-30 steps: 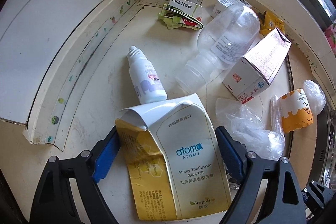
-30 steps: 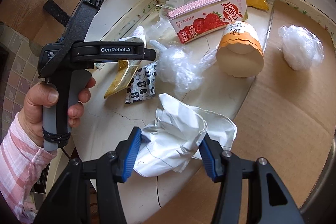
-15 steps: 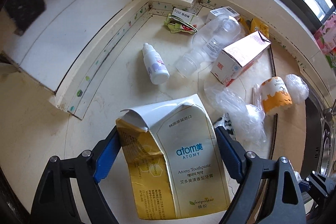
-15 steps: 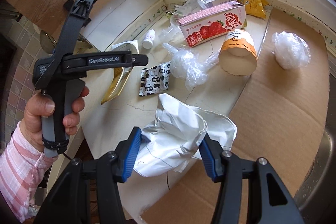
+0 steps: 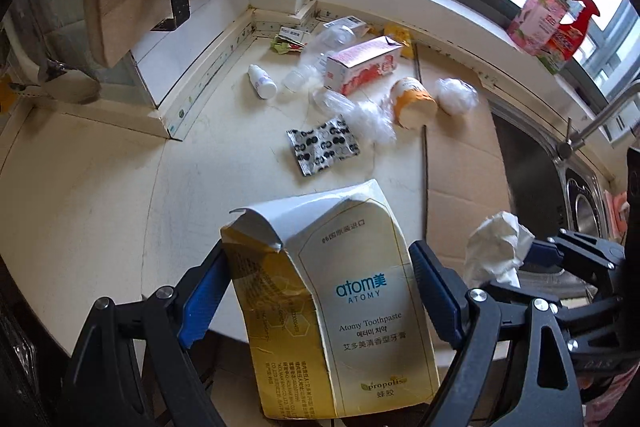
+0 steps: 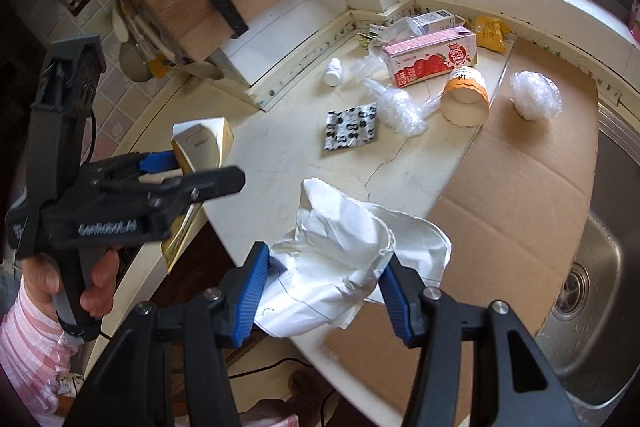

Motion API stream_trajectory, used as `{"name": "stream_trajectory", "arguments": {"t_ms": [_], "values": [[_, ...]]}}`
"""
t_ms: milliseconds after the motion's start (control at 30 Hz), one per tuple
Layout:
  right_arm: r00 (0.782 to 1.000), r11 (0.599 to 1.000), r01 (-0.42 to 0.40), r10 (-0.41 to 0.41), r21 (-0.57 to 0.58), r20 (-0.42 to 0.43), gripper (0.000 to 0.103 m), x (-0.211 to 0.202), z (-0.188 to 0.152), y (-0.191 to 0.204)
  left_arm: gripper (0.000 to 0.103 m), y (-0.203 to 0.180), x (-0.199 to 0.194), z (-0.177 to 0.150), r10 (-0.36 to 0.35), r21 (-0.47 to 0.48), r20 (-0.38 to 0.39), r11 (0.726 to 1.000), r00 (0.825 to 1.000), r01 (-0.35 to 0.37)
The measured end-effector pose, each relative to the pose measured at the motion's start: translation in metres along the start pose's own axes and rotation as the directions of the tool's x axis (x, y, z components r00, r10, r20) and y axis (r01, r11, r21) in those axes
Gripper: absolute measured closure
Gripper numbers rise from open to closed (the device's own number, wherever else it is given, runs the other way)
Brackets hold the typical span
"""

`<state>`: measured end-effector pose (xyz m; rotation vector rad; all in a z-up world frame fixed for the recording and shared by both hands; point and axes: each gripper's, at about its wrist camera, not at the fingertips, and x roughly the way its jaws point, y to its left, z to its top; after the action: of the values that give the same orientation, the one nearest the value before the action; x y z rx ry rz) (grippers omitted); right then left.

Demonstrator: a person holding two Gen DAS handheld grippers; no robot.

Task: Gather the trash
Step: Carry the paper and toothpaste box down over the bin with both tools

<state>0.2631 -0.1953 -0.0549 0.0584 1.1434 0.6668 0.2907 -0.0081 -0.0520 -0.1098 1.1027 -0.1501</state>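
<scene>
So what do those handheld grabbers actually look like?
Each gripper is black plastic with silver bolts and two blue ribbed pads. The left gripper has a grey pistol handle, white GenRobot.AI lettering and a thin black cable. The sleeve is pink-and-white checked.

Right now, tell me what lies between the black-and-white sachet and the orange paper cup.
Crumpled clear plastic wrap lies between sachet and cup; both views show it.
</scene>
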Motion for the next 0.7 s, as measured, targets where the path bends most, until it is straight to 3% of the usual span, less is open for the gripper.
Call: {"name": "stream_trajectory", "arguments": {"t_ms": [367, 700], "values": [[0.999, 1.0, 0.003, -0.002, 0.029, -0.033, 0.049, -0.018, -0.073, 0.062, 0.017, -0.007, -0.06, -0.105, -0.086, 0.074, -0.022, 0.993, 0.996, 0.088], [0.995, 0.998, 0.046, -0.042, 0.048, -0.09, 0.048, 0.018, -0.145, 0.095, 0.017, 0.02, -0.036, -0.182, -0.058, 0.075, -0.084, 0.995, 0.995, 0.065]]}}
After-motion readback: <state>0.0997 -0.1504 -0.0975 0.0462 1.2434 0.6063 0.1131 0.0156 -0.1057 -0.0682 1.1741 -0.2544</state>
